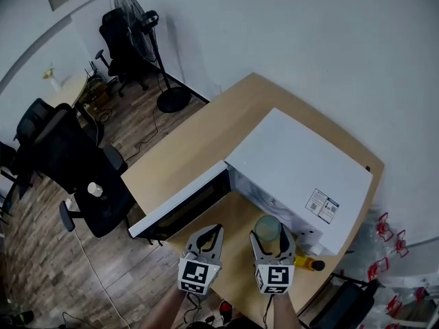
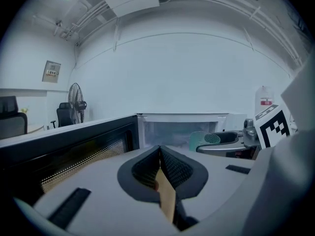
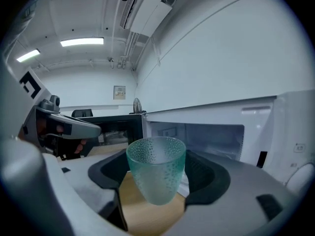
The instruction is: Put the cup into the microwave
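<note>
Head view shows a wooden table (image 1: pixel 199 142) bearing a white microwave (image 1: pixel 302 166), its door (image 1: pixel 180 212) swung wide and the cavity facing both grippers. The right gripper (image 1: pixel 270 242) pinches an upright cup (image 1: pixel 267 227) of dotted green glass, empty, held just outside the microwave's opening and above the table, while the left gripper (image 1: pixel 208 237) beside it has its jaws pressed together on nothing. A small label (image 1: pixel 322 204) sits on the microwave's top, its print too small to read.

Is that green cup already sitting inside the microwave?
No, the cup is gripped between the jaws of the right gripper, outside the open microwave.
</note>
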The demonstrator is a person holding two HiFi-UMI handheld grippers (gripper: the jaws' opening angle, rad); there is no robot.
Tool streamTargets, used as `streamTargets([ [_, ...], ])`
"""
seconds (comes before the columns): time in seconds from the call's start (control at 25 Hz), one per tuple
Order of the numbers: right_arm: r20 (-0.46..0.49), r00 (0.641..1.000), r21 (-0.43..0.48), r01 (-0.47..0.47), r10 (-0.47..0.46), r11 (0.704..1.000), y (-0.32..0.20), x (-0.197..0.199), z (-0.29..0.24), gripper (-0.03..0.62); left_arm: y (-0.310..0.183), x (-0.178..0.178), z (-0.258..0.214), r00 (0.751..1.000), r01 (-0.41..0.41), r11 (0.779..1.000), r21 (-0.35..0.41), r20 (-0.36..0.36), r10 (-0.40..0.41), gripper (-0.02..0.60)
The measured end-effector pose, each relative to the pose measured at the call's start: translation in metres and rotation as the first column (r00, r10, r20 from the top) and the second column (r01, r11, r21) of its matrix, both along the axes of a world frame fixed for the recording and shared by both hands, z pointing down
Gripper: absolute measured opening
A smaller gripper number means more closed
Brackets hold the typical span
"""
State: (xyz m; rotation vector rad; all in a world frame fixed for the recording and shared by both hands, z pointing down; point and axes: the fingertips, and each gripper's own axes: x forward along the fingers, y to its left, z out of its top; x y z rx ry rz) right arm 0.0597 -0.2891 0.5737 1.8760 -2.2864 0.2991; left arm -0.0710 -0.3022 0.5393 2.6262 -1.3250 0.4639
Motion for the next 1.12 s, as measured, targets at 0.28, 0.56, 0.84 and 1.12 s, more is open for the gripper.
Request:
streamTargets([
  [0.28, -0.012, 0.999, -0.002, -0.046, 0.046, 0.999, -0.025, 0.010, 0.010, 0.368, -0.025, 0.008, 0.011, 1.000, -0.020, 1.000, -0.015, -0.001, 0.020, 0.023],
  [0.56, -0.019, 0.997, -0.011, -0.076, 0.076, 0.997, -0.046, 0.022, 0.023, 0.368, -0.044, 0.018, 0.025, 0.999, -0.040, 0.999, -0.033, -0.001, 0.040, 0.023],
  [0.84, -0.017, 0.995, -0.026, -0.103, 0.103, 0.994, -0.061, 0.031, 0.038, 0.368, -0.055, 0.026, 0.039, 0.998, -0.059, 0.997, -0.052, 0.009, 0.060, 0.023],
  [1.12, -0.011, 0.992, -0.018, -0.122, 0.122, 0.992, -0.073, 0.037, 0.043, 0.368, -0.063, 0.036, 0.049, 0.997, -0.081, 0.995, -0.066, 0.008, 0.081, 0.023],
])
